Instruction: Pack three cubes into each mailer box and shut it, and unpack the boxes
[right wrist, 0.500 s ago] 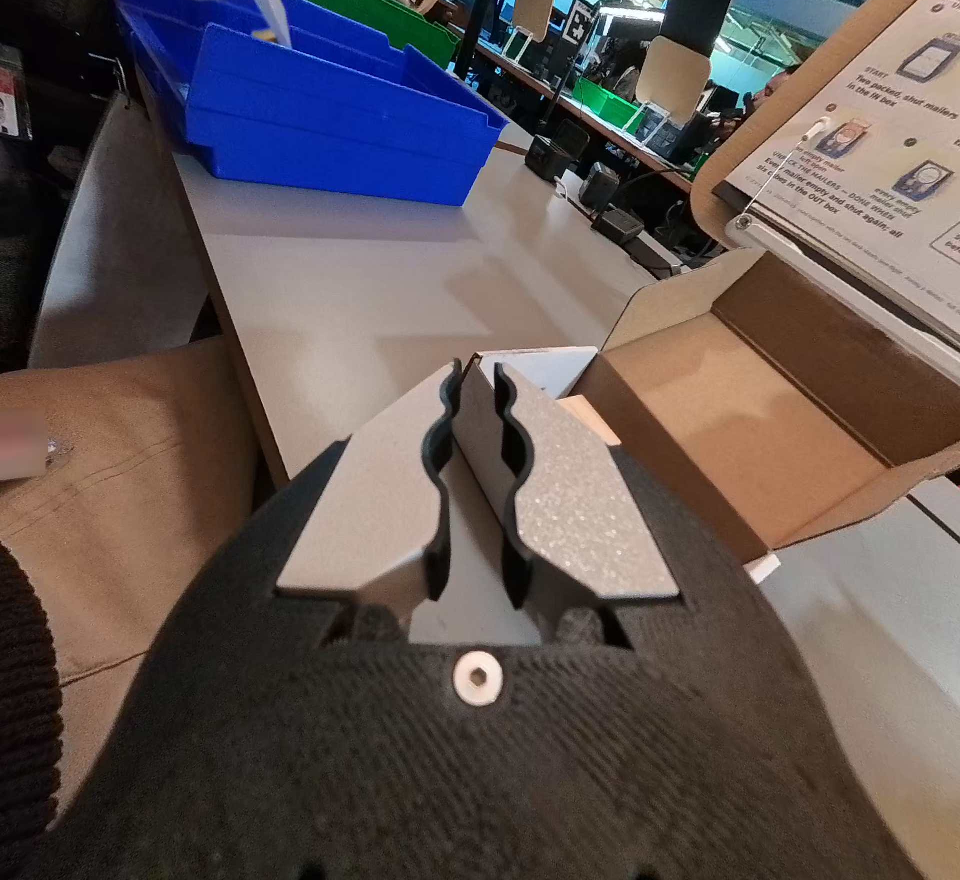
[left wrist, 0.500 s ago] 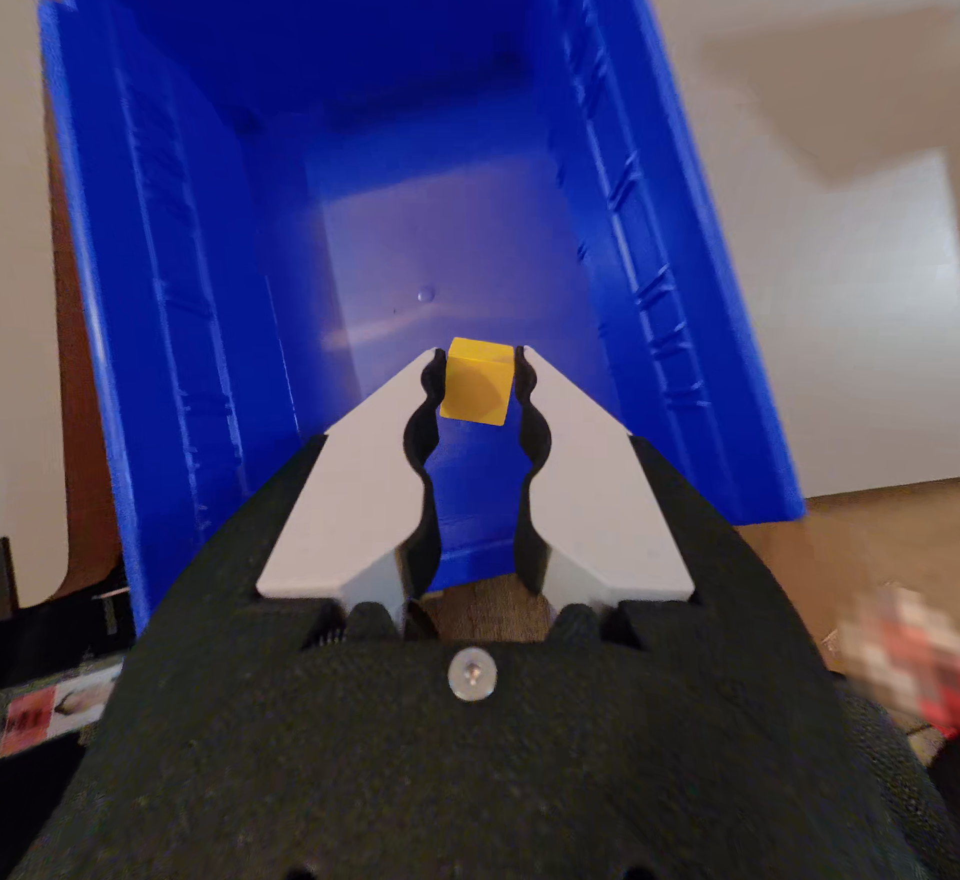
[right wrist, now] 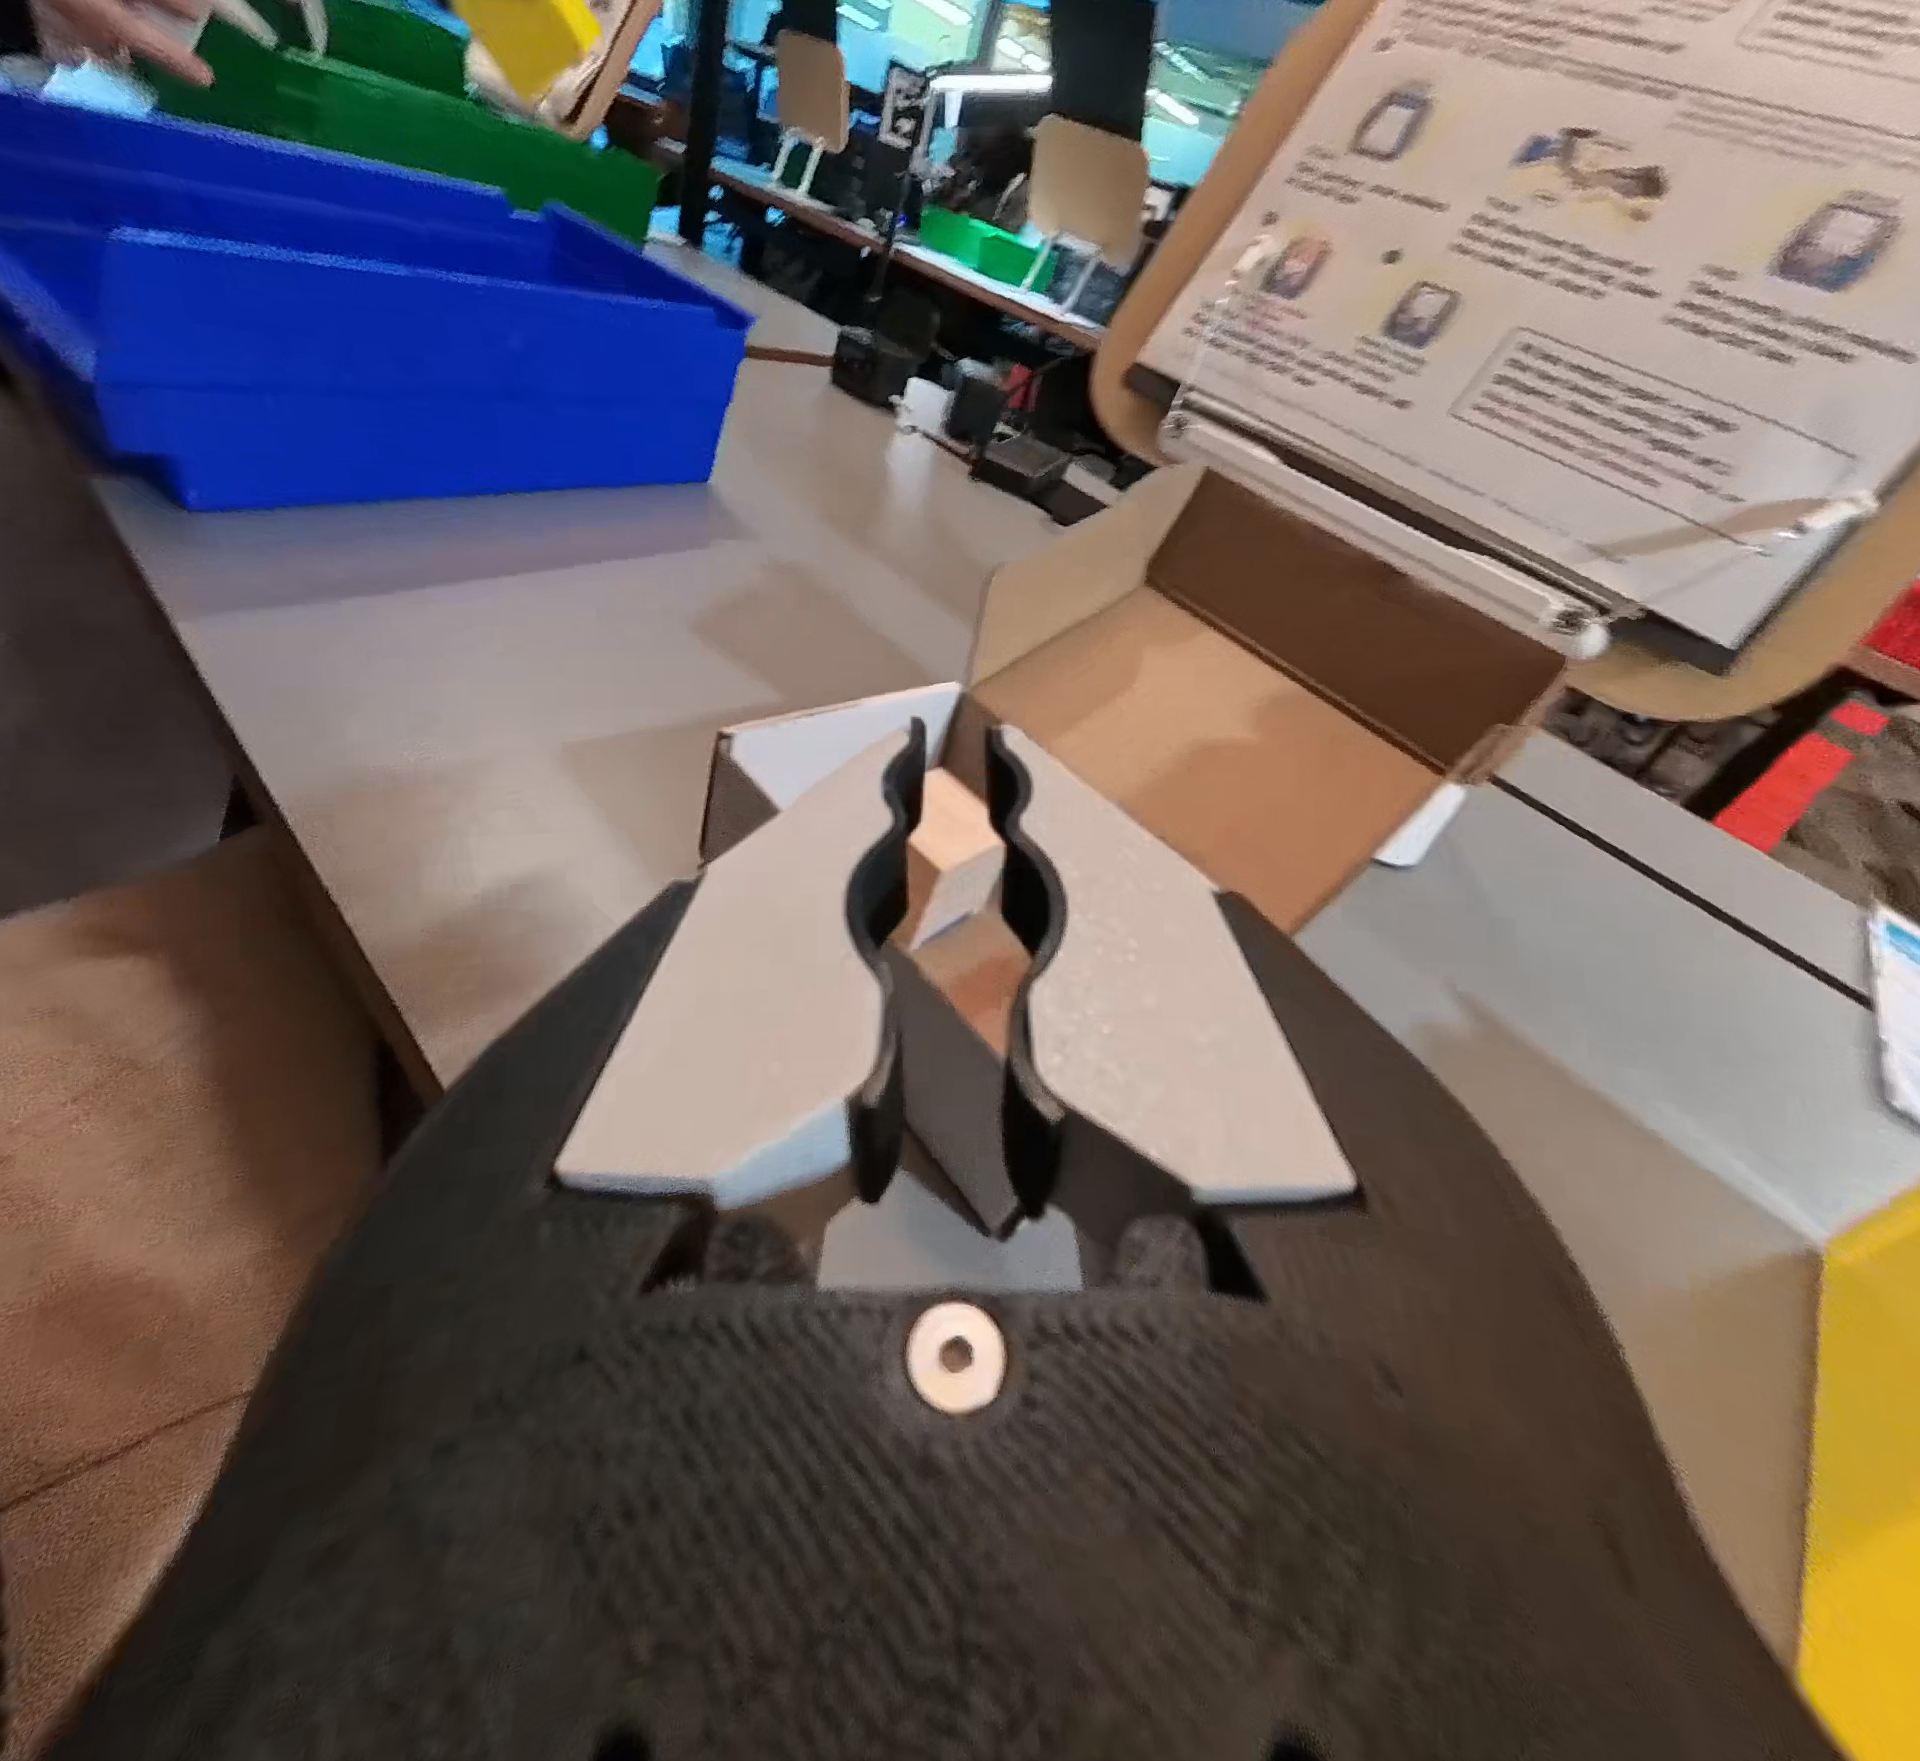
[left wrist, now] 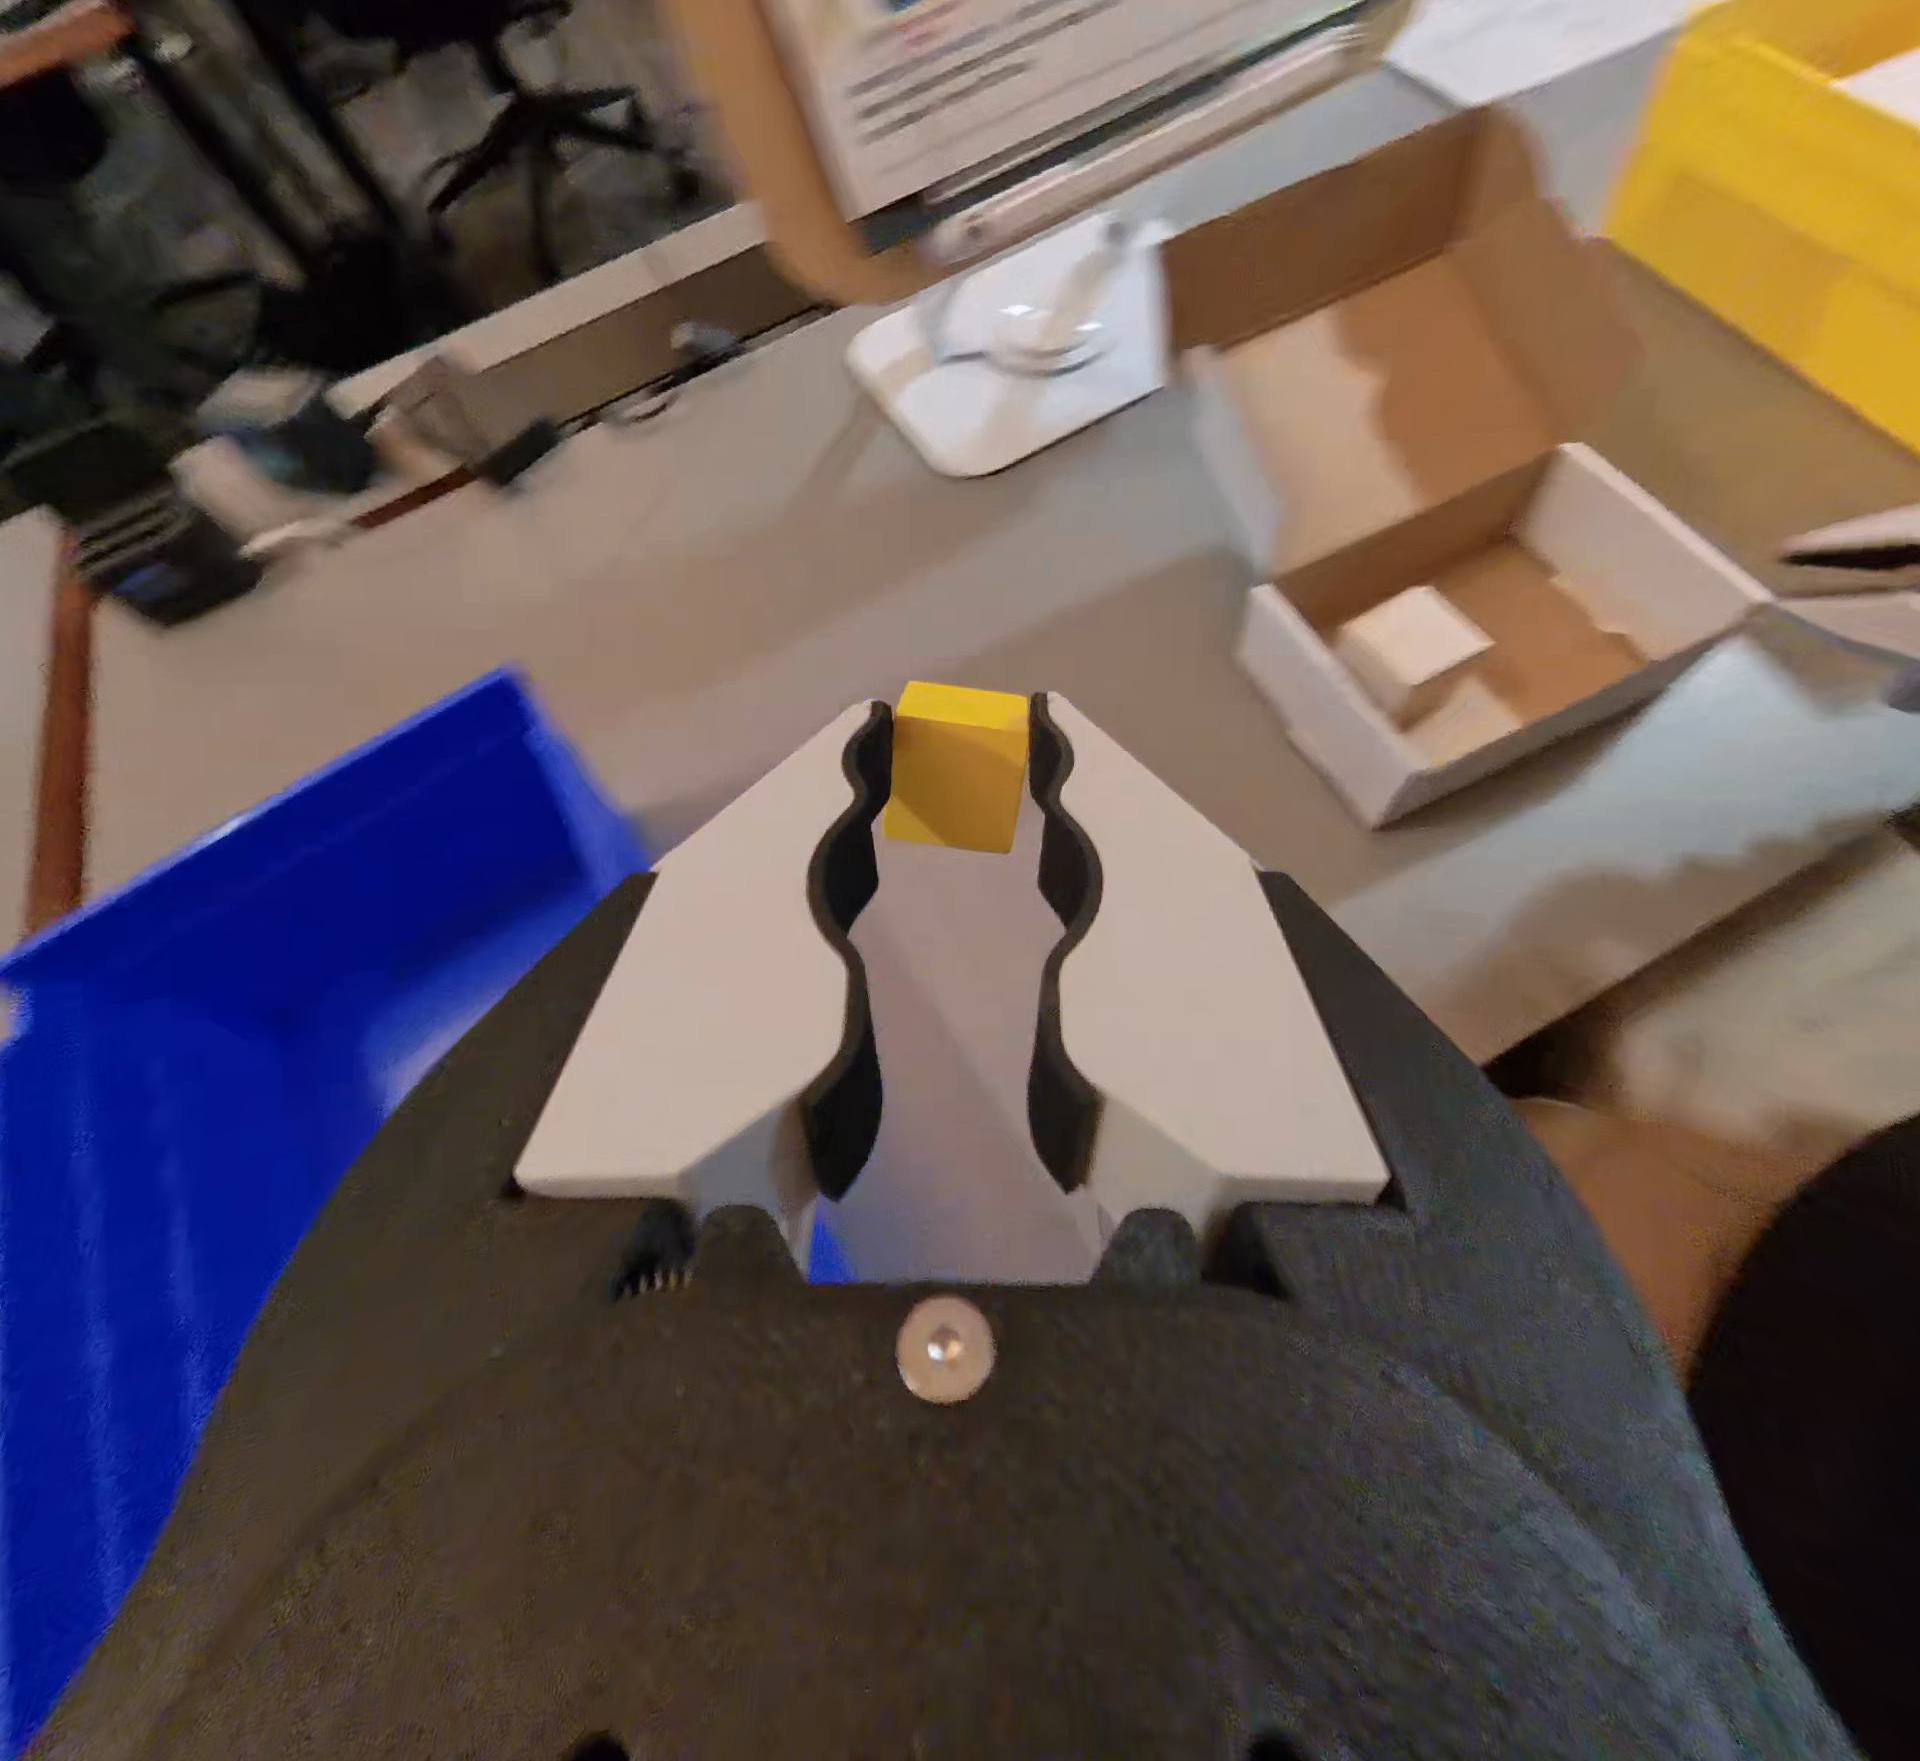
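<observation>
While my left gripper [left wrist: 958, 709] is clamped on the yellow cube [left wrist: 954, 768] at the fingertips, it hangs in the air above the grey table [left wrist: 727, 631], between the blue bin [left wrist: 260, 1036] and the open mailer box [left wrist: 1340, 735]. Two pale wooden cubes [left wrist: 1418, 662] lie inside that box, lid flap up. My right gripper [right wrist: 954, 745] sits just at the box's near wall, jaws narrowly parted, gripping nothing. Yellow bin [left wrist: 1787, 194] is beyond the box; instruction board [right wrist: 1558, 257] stands behind it.

Dim warm indoor light, motion blur, fisheye edges.
</observation>
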`<state>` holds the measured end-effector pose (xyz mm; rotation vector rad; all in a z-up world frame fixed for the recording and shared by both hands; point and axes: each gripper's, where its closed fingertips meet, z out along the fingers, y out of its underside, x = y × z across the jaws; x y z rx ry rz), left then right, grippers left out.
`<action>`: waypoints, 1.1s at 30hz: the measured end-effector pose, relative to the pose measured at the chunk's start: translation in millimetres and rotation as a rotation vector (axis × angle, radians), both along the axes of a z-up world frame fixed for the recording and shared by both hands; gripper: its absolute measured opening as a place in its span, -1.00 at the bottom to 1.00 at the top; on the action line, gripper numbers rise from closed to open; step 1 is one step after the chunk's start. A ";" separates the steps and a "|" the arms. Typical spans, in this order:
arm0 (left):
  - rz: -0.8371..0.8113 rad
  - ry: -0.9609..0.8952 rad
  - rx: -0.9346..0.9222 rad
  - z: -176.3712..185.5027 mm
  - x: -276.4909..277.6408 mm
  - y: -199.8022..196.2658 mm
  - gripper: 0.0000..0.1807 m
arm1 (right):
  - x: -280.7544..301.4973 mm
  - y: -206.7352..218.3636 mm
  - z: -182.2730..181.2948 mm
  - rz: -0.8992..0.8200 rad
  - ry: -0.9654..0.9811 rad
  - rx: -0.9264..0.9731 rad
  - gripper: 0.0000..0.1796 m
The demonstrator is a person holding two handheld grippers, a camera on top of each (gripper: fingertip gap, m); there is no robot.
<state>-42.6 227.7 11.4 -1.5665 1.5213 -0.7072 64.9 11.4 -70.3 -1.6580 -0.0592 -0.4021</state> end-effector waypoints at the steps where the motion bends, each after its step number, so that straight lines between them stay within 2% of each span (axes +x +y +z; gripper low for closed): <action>1: -0.060 0.008 0.010 -1.7 14.6 -22.4 -0.71 | 4.2 -6.0 4.1 -0.016 0.017 0.019 -0.89; 5: -0.297 0.128 0.064 -39.8 72.4 -106.7 -0.70 | 14.9 -29.3 6.5 -0.061 0.050 0.036 -0.89; 10: -0.542 0.346 0.055 -110.8 132.0 -180.3 -0.70 | 14.4 -50.2 6.5 -0.078 0.062 0.042 -0.89; 14: -0.614 0.527 0.137 -152.7 159.8 -197.6 -0.70 | 11.9 -52.3 5.2 -0.074 0.061 0.038 -0.89; 18: -0.636 0.616 0.184 -172.4 171.1 -201.0 -0.70 | 12.6 -55.9 3.1 -0.085 0.047 0.027 -0.89; 20: -0.631 0.620 0.195 -175.2 172.8 -199.8 -0.71 | 14.2 -59.1 4.3 -0.094 0.054 0.035 -0.89; 22: -0.621 0.597 0.200 -171.8 171.7 -198.3 -0.58 | 15.9 -61.8 4.2 -0.103 0.067 0.039 -0.89; 24: -0.605 0.545 0.197 -159.3 167.3 -195.1 -0.46 | 17.1 -64.3 4.0 -0.112 0.075 0.043 -0.89; 27: -0.562 0.437 0.174 -126.9 148.3 -182.6 -0.46 | 17.4 -67.5 4.0 -0.126 0.073 0.042 -0.89; 30: -0.487 0.347 0.161 -91.8 108.6 -150.3 -0.45 | 15.7 -69.3 3.0 -0.132 0.073 0.040 -0.89; 33: -0.335 0.329 0.186 -61.9 50.2 -87.0 -0.45 | 12.8 -69.1 0.6 -0.130 0.078 0.034 -0.89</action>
